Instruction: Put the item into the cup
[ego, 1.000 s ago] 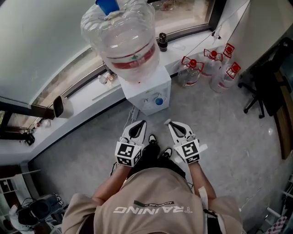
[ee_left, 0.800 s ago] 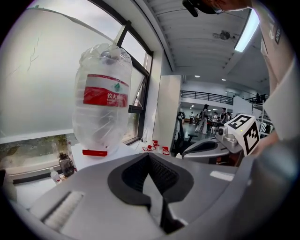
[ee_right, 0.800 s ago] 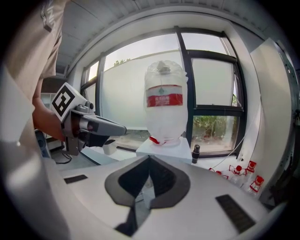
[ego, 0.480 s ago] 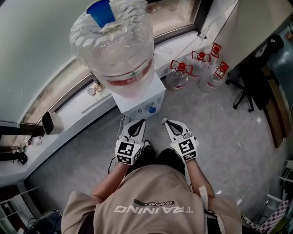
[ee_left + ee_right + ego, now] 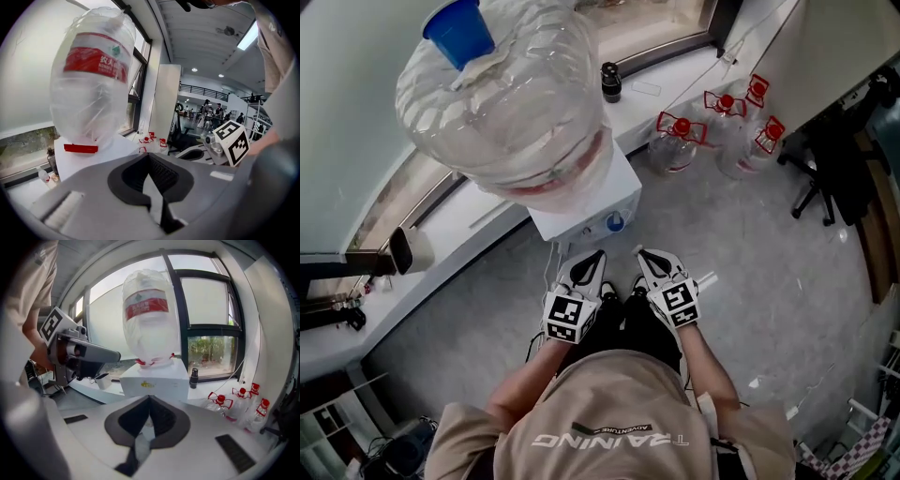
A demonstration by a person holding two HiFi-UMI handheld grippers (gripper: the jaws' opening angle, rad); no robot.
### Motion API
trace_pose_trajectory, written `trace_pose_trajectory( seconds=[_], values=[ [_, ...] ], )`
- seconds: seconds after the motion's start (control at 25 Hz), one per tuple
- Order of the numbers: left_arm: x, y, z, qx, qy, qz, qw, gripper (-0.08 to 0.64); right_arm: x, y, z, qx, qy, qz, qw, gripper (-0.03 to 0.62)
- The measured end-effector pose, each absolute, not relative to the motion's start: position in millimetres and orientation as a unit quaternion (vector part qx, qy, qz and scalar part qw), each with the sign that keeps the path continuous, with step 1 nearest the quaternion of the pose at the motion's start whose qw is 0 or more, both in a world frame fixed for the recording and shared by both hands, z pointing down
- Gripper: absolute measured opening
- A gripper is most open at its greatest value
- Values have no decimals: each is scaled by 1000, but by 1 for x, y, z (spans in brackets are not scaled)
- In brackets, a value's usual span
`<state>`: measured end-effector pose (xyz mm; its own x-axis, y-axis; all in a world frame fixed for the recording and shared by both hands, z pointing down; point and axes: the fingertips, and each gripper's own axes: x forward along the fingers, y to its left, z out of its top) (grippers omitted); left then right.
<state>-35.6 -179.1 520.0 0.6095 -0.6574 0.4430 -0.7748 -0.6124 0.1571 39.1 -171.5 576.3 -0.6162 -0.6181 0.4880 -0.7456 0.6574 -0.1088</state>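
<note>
My left gripper (image 5: 589, 261) and right gripper (image 5: 647, 255) are held side by side low in front of the person's body, pointing at a white water dispenser (image 5: 598, 202). Both are shut with nothing between the fingers; the left gripper view shows its tips (image 5: 149, 157) meeting, and so does the right gripper view (image 5: 150, 398). A white cup-like container (image 5: 406, 248) lies on the window ledge to the left and appears small in the right gripper view (image 5: 103, 380). I cannot make out which item the task means.
A big clear water jug (image 5: 506, 103) with a blue cap sits on the dispenser. A dark small bottle (image 5: 610, 81) stands on the ledge. Three red-capped jugs (image 5: 675, 141) stand on the grey floor at right, near an office chair (image 5: 830, 178).
The head view has shifted, so the jug looms larger at upper left. Both grippers stay together in front of the body, still shut.
</note>
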Motion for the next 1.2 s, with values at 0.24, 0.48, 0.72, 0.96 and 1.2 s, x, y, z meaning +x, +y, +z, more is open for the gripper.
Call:
trace_pose_trajectory(
  seconds=[0.24, 0.48, 0.72, 0.96, 1.2],
  values=[
    [-17, -183, 570, 871, -406, 191, 200, 7, 35, -202, 651, 353, -894, 133, 240, 12],
    [-13, -180, 652, 861, -404, 218, 219, 7, 19, -232, 720, 339, -900, 136, 240, 12],
    [-23, -185, 712, 847, -410, 240, 239, 7, 0, -246, 776, 320, -906, 126, 248, 12],
    [-31, -195, 752, 845, -408, 252, 238, 7, -8, -266, 817, 326, -903, 129, 249, 12],
    [-36, -196, 774, 844, -400, 265, 239, 8, -15, -278, 843, 328, -902, 135, 247, 12]
  ],
)
